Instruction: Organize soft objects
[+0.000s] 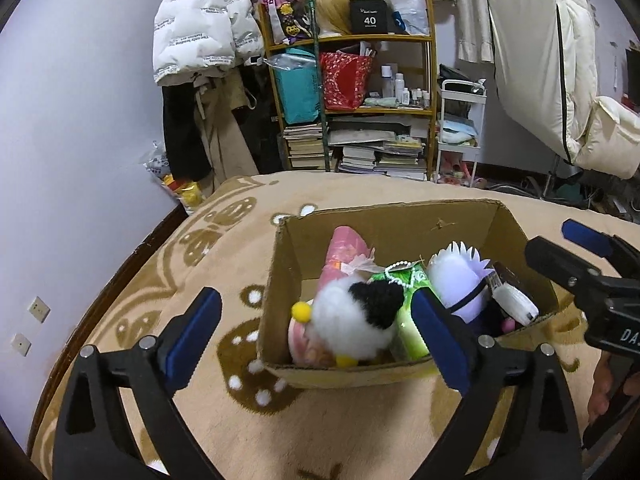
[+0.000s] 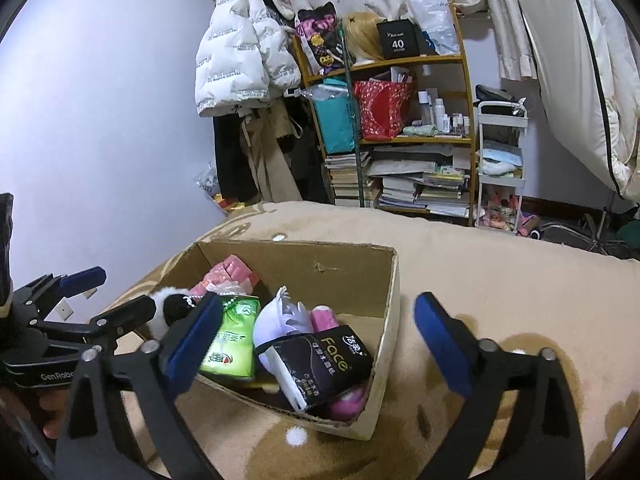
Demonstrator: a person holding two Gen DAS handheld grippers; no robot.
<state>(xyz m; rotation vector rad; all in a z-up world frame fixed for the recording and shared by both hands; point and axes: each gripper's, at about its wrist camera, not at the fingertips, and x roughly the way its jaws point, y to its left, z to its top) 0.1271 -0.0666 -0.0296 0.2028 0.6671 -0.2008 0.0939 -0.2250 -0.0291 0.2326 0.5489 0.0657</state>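
A cardboard box (image 1: 404,224) sits on a tan blanket (image 1: 224,264) with brown and white patterns; its top is open and soft items fill it.

Contents, left wrist view: a white and black plush (image 1: 356,320) lies at the near left, with a yellow pompom at its side; a pink packet (image 1: 344,252) leans behind it; a green tissue pack (image 1: 408,320) with a bead chain sits at centre; a white and lilac plush (image 1: 460,276) lies to the right; a black tissue pack (image 2: 320,364) marked "Face" rests tilted against the near right corner in the right wrist view; a pink item (image 2: 352,400) shows beneath it.

Left gripper (image 1: 320,336): jaws wide apart, nothing between the pads; it hangs over the near left edge of the box, one finger outside the left wall, the other over the green pack; whether that finger touches the pack cannot be told.

Right gripper (image 2: 316,344): jaws wide apart, nothing gripped; one finger stands over the green pack, the other outside the right wall above the blanket.

Background: a wooden shelf (image 2: 432,140) holds books, bags and bottles; a white jacket (image 2: 240,48) hangs beside it; a white cart (image 2: 500,168) stands to its right.
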